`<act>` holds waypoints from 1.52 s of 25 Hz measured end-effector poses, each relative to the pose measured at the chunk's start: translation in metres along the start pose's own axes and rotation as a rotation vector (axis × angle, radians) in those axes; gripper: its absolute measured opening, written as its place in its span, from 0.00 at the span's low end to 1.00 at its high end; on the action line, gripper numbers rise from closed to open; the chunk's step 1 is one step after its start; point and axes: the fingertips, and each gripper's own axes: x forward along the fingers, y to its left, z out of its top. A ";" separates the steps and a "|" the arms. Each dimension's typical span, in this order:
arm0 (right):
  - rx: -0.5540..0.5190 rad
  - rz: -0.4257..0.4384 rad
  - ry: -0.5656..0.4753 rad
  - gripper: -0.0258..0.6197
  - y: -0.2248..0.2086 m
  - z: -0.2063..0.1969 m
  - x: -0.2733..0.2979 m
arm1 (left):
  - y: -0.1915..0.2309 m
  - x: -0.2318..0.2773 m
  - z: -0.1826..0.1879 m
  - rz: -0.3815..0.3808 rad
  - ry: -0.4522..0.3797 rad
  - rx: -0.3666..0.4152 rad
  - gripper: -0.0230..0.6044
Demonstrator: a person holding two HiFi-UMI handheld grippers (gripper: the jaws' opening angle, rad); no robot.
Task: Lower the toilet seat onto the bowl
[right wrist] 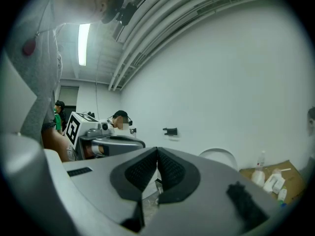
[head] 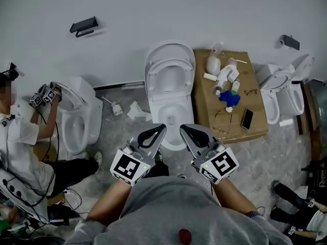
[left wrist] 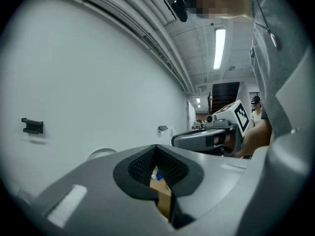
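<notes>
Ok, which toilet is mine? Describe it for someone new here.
Along the white back wall, find the flat brown cardboard sheet. The white ceramic toilet at its left edge, seat and lid raised, is yours. It is the middle of three: a person works at the left toilet, and the right toilet stands beyond the cardboard.

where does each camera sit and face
Head view: on the person's head, steeply down at the toilet; arms, left gripper and right gripper show.
Left gripper view: on that gripper, level toward the wall; its shut jaws show.
Right gripper view: same on the right; shut jaws show.
Shared: each gripper view catches the other gripper and the toilet's top.
</notes>
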 end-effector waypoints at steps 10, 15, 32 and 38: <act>0.014 -0.083 0.022 0.06 -0.027 -0.003 0.059 | 0.067 0.020 -0.005 -0.084 -0.005 0.034 0.05; 0.028 -0.124 0.027 0.06 -0.039 -0.004 0.082 | 0.097 0.029 -0.012 -0.109 0.023 0.033 0.05; 0.004 -0.154 0.063 0.06 -0.107 -0.033 0.125 | 0.156 0.098 -0.046 -0.067 0.066 0.070 0.05; 0.024 -0.139 0.075 0.06 -0.143 -0.037 0.140 | 0.189 0.134 -0.054 -0.015 0.095 0.054 0.07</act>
